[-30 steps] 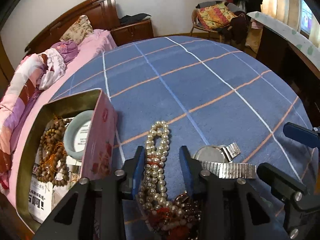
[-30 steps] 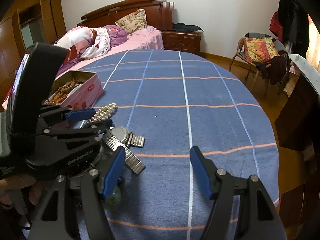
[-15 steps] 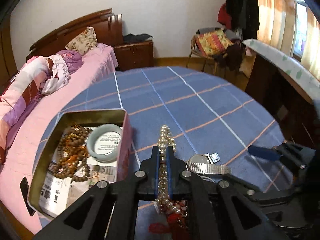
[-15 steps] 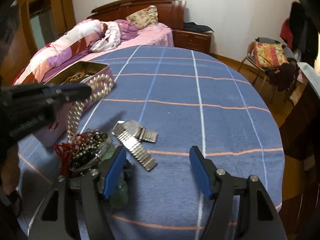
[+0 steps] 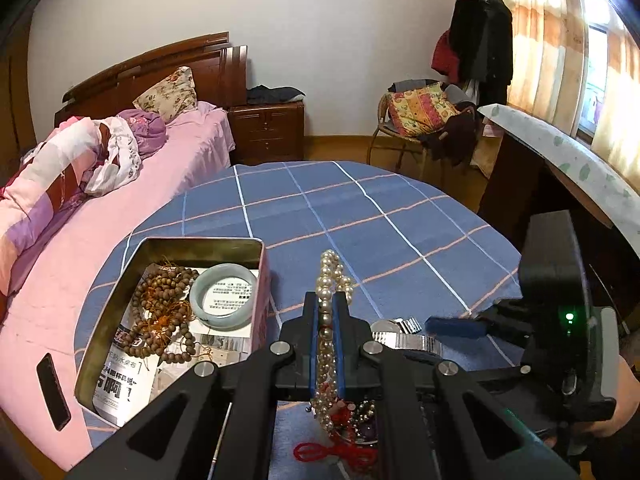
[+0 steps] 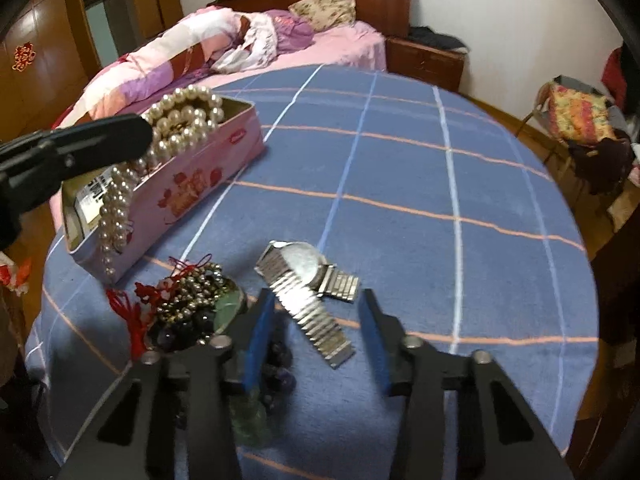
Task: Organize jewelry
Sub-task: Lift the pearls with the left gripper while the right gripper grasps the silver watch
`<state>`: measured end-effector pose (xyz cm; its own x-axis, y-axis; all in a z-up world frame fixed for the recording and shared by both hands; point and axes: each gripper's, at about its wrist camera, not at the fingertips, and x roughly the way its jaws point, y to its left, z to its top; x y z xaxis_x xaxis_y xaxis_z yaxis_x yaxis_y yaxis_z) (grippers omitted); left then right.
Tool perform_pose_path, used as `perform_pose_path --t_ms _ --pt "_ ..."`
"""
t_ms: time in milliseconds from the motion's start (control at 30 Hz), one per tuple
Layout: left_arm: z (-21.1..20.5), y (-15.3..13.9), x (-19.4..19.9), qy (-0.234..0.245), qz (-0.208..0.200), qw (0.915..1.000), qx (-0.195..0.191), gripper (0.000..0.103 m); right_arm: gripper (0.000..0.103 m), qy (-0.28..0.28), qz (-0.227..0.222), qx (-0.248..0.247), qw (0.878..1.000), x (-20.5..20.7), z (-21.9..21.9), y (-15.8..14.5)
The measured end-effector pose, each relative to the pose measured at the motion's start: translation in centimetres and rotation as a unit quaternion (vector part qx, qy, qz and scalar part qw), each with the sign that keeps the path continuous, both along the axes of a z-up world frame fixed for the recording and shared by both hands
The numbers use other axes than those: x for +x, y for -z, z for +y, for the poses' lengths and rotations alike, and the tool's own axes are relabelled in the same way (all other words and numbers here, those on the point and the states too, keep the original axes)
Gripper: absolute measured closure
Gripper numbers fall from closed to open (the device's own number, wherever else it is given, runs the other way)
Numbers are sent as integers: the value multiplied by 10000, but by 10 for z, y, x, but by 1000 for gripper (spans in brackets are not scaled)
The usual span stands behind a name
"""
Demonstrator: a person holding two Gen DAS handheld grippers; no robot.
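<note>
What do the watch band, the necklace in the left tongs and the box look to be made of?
Watch band: silvery ribbed links with bright glints, so probably polished metal. Necklace: round cream beads with a soft sheen, pearls or imitation; cannot tell which. Box: thin straight walls, dull gold inside, pink flower print outside, likely a printed tin.

A: What do the two tools look like?

B: The left hand-held gripper (image 5: 326, 322) is matte black plastic, with angular arms that have triangular cut-outs, round silver screw heads at the pivots, and blue pads (image 5: 338, 332) lining its fingers.

A: And the other?

B: The right hand-held gripper (image 6: 316, 344) has the same black frame, silver screws and blue pads. Seen from the left wrist, its bulky black body carries a small green light.
</note>
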<state>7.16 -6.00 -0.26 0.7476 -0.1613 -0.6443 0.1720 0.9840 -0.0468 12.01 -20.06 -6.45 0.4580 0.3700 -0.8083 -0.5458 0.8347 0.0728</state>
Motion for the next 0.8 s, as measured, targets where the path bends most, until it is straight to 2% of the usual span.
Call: perform_pose_path --t_ms 100,133,167,500,800 --pt "3 -2 -1 -31 -25 10000 -24 98 74 -74 45 -50 10000 -3 2 2" --pt "3 -3 -2 -31 -44 10000 -39 98 83 -74 14 -46 10000 -4 2 1" --pt "4 -5 -3 -36 -65 10000 -47 98 86 -79 8 -3 10000 -5 2 0" --pt "16 -30 -12 -133 -350 9992 -135 98 86 179 -667 250 9973 -19 -8 -35" --pt "34 -51 -15 -292 -575 9978 -121 98 86 358 -1012 428 9933 -17 -7 -61"
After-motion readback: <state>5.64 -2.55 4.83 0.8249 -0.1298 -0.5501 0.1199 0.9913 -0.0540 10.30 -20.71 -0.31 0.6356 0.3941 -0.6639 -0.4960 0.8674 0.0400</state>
